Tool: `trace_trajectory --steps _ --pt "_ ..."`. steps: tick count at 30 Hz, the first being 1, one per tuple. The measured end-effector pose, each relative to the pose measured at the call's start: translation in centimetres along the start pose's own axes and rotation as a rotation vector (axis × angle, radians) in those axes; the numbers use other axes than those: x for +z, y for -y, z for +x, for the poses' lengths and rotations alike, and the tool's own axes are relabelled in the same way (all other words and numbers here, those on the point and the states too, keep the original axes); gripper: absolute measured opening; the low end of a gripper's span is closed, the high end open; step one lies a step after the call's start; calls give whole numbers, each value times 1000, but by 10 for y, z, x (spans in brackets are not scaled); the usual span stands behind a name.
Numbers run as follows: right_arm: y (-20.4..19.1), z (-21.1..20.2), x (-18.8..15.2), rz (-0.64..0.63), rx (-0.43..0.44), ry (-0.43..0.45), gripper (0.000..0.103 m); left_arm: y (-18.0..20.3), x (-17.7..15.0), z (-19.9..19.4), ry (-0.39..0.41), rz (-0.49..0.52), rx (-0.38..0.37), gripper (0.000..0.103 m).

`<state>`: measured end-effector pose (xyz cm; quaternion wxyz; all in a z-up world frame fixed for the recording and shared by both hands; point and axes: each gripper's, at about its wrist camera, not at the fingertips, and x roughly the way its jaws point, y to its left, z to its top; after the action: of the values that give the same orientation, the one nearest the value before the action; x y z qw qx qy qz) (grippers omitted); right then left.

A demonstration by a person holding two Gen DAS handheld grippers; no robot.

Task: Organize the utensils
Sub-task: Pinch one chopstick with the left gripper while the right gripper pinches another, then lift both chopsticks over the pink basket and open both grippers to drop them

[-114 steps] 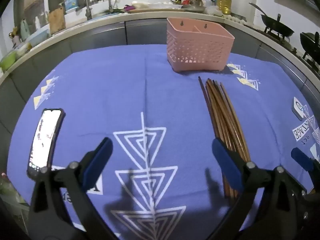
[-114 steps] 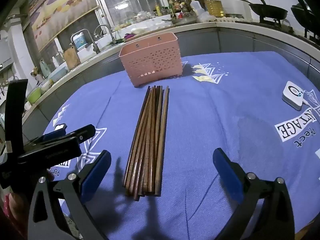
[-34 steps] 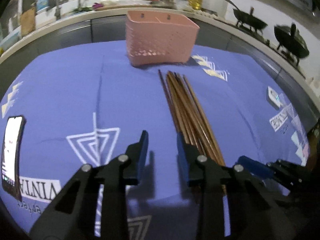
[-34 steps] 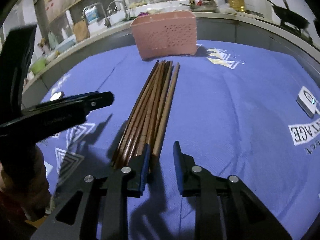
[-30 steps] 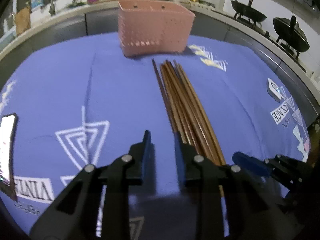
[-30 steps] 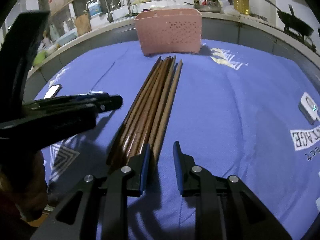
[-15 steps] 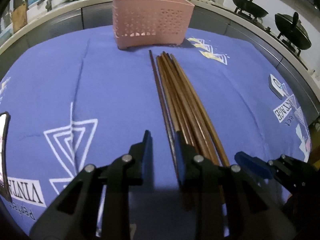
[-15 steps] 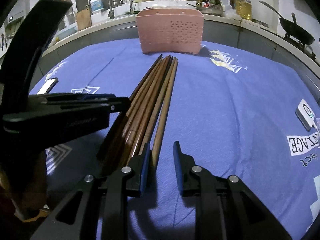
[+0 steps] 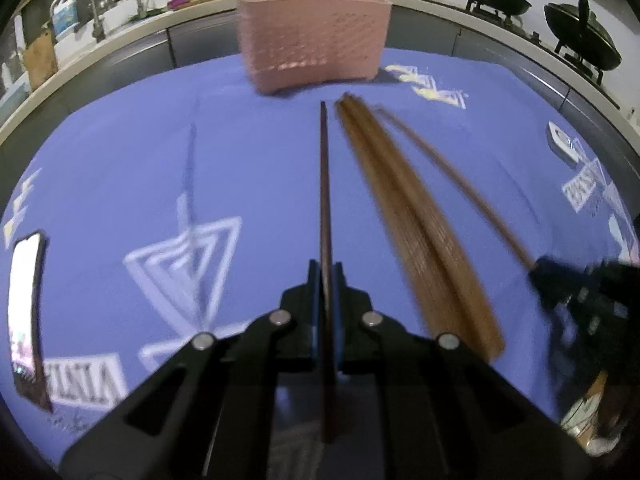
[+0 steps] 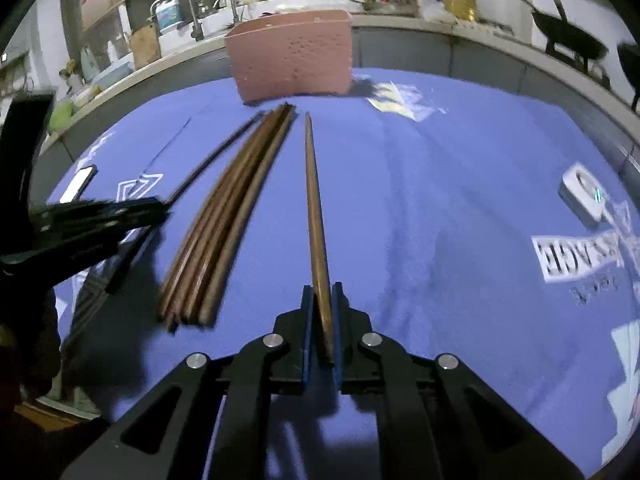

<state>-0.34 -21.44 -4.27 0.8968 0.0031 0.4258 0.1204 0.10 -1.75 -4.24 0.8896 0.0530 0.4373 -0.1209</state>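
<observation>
Two chopsticks had been singled out, one per gripper. The left gripper (image 9: 325, 280) pinched a dark chopstick (image 9: 324, 184) near its blunt end, pads pressed together on it. The right gripper (image 10: 320, 300) was closing on a lighter chopstick (image 10: 314, 208), which sat between its pads and looked gripped. Each stick ran straight ahead along its gripper's fingers, thin tip aimed at the pink basket (image 9: 312, 36) standing at the far edge of the tabletop (image 9: 120, 152). The remaining bundle (image 10: 232, 208) lay on the blue cloth between the two held sticks, its long axis likewise pointing toward the basket. Whether the held sticks had left the cloth could not be told. Judging by this, the next move would be carrying the sticks forward and tipping them upright into the basket. Both grippers looked about equally far from it, so either could go first.
</observation>
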Motion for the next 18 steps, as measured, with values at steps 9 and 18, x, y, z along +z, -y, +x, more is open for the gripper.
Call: trace_trajectory --steps 9,18 --pt "3 25 45 -13 83 -98 11 -15 23 11 -45 12 -21 20" --pt "-11 99 152 -85 117 -197 6 -5 98 65 -44 75 -2 4"
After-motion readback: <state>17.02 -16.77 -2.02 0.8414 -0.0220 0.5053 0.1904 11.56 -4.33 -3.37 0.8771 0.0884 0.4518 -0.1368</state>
